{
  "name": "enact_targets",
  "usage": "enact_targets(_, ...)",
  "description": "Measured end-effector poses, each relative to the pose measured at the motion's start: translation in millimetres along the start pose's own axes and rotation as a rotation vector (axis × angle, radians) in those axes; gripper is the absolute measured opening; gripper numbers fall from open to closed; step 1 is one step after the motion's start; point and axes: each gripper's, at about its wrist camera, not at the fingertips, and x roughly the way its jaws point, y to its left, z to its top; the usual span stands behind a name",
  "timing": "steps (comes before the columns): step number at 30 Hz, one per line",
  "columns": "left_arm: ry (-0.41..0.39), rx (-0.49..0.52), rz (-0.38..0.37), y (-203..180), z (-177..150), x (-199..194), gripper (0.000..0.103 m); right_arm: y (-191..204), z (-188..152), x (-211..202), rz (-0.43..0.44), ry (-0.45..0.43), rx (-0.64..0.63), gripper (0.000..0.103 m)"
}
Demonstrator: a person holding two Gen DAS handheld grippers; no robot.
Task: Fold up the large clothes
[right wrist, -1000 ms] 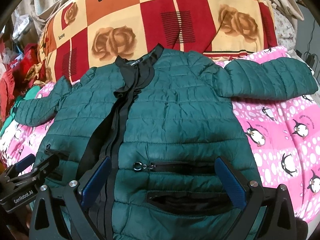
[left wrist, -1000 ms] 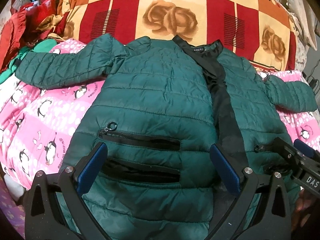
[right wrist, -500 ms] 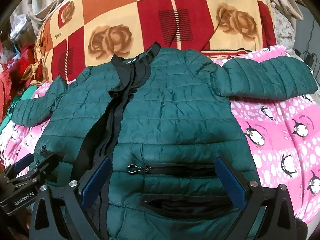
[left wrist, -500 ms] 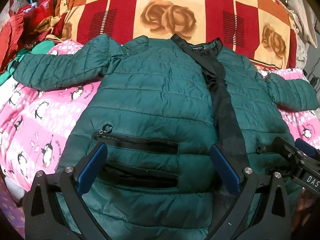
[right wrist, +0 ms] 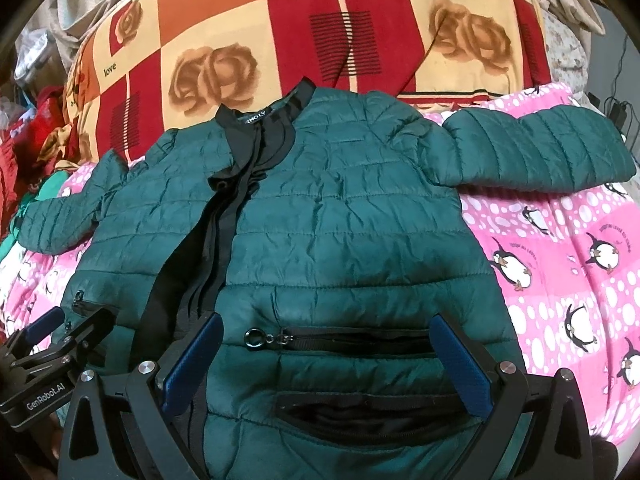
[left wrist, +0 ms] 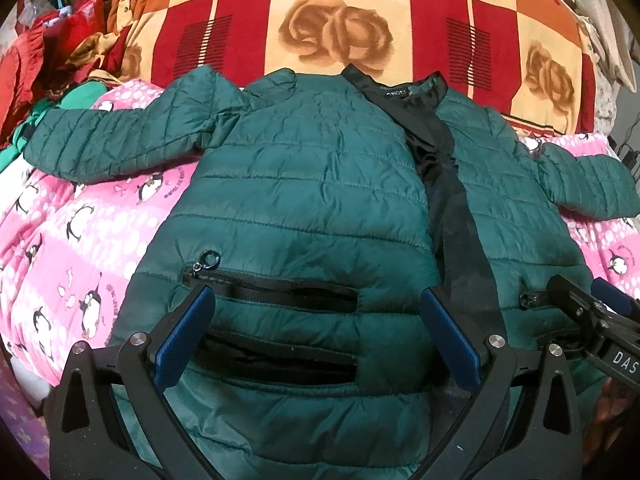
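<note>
Jacket (left wrist: 304, 200) lies flat, front up, sleeves spread, filling the frame's centre on your pink penguin blanket (right wrist: 560, 272). Behind, across the top, sits a checked rose quilt (left wrist: 340, 28). Your left gripper (left wrist: 316, 332) and right gripper (right wrist: 324, 364) hover released over its pockets.

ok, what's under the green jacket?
The green puffer jacket lies on a pink penguin-print blanket, its collar reaching the red-and-orange rose quilt. Whatever lies directly beneath its body is covered.
</note>
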Motion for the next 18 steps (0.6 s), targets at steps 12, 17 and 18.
enact_targets(12, -0.011, -0.023, 0.012, 7.6, 9.5, 3.6, 0.102, 2.9, 4.0, 1.9, -0.012, -0.022, -0.022, 0.103)
enact_targets(17, -0.006, -0.038, 0.006, 10.6, 11.4, 5.7, 0.102, 4.7, 6.5, 5.0, -0.002, -0.019, -0.024, 0.103)
enact_targets(18, -0.004, -0.039, 0.004, 10.8, 11.8, 6.1, 0.102, 5.0, 6.5, 5.6, 0.003, -0.018, -0.022, 0.103)
